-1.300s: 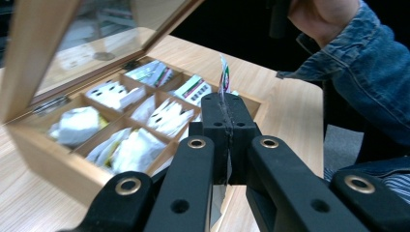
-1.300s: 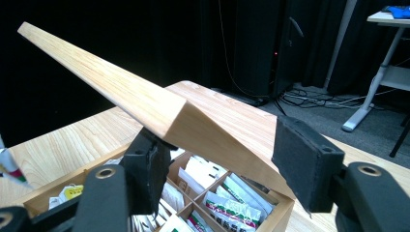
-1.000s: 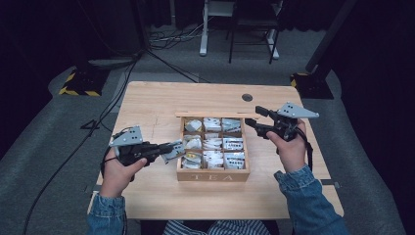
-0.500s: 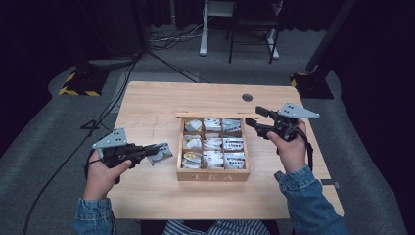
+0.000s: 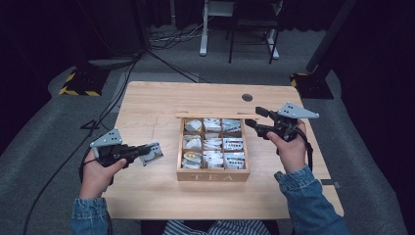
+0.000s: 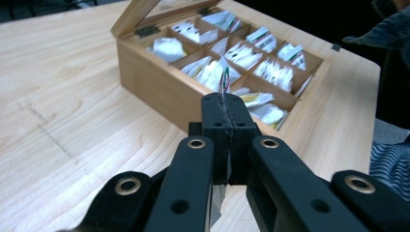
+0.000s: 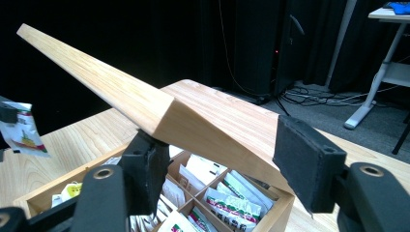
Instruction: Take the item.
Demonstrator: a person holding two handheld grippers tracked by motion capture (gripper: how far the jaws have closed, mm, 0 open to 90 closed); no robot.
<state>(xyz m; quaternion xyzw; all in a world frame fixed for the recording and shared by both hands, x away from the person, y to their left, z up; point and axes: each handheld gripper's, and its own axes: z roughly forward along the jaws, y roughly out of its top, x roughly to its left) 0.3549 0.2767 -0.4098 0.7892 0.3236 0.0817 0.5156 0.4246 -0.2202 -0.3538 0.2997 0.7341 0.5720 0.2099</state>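
Dark room, pale wooden table [image 5: 147,196]: left gripper [image 5: 143,152] clamps a tea packet [image 5: 152,152] left of the tea box [image 5: 213,174], while right gripper [image 5: 255,119], jaws parted, sits at its raised lid [image 7: 106,96].

Pale matt wood tea box [image 5: 213,175], paper sachets [image 5: 233,143]

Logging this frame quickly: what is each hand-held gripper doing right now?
Left hand-held gripper: shut on a tea bag packet, clear of the box.
Right hand-held gripper: open, jaws either side of the tea box lid.
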